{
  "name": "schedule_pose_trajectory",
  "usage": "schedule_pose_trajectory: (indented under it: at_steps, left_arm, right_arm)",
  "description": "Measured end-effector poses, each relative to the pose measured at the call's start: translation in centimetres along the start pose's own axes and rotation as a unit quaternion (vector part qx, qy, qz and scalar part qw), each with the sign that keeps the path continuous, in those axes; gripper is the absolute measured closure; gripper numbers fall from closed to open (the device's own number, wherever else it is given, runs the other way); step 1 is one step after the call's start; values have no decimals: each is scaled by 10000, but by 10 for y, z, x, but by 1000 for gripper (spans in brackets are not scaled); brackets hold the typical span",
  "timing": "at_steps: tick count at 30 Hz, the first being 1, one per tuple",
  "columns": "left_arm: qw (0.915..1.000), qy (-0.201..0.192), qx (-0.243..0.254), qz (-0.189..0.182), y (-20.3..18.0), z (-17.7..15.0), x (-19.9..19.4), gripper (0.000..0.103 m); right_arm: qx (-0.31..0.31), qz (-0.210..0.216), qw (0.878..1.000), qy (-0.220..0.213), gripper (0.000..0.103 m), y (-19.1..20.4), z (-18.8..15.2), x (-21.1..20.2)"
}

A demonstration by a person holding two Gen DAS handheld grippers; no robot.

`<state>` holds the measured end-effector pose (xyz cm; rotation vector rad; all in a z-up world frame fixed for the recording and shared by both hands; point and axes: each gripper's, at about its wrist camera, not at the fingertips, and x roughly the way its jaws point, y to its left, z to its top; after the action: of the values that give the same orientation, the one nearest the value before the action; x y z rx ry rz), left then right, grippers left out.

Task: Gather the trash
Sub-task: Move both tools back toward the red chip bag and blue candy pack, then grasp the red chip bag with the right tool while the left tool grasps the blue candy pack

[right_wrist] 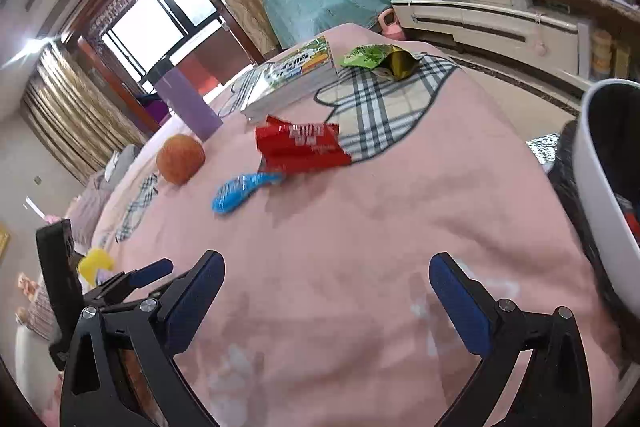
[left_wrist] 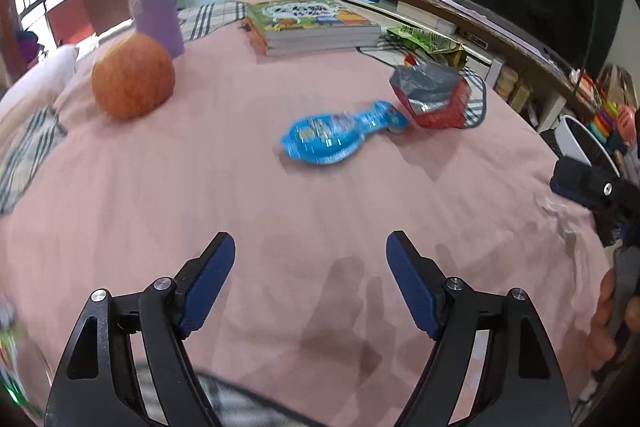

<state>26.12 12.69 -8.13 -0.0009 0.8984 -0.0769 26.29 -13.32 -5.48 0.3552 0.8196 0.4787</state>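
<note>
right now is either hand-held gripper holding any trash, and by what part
Nothing is held: the left hand-held gripper and right hand-held gripper are both open over the pink cloth.

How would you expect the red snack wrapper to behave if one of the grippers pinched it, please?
The red snack wrapper is torn open and crumpled, so it is probably light and floppy and would crush between the pads. Its silvery foil lining looks smooth, so it may slip.

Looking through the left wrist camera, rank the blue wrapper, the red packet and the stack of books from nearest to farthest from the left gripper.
1. Blue wrapper, mid-table ahead of the left gripper.
2. Red packet, behind it, rightward.
3. Stack of books, far edge.
</note>
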Motion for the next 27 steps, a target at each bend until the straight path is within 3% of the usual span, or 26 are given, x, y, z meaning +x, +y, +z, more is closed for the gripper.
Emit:
schedule_pose_trajectory:
  at_steps: [6,10,19,21,22,23,25,27]
  left_arm:
    - [9994,12,331,-91,4,24,21,21]
    - [9981,157,427,-415,5,36,38,21]
    - [9969,128,651,-417,0,52,61,21]
    - [9967,105,653,-468,1,54,63,21]
    - [9966,119,638,-507,2,54,64,22]
    - [9965,103,637,-539,2,54,63,26]
    - [9959,69,684,-586,1,53,63,34]
    - [9956,41,750,-556,-2,52,62,43]
  right_arm:
    - [-40,232,9995,-219,0,5,21,16]
    - [-177,307,9992,-193,0,13,33,34]
    - [-204,284,9994,-1,3,13,51,69]
    - [-147,336,9993,53,10,9,54,75]
    - [-119,360,9992,83,18,7,56,78]
    - [-104,395,9991,116,27,6,58,81]
    - [-71,484,9986,204,33,3,59,84]
    - [-21,556,9982,230,51,-1,58,84]
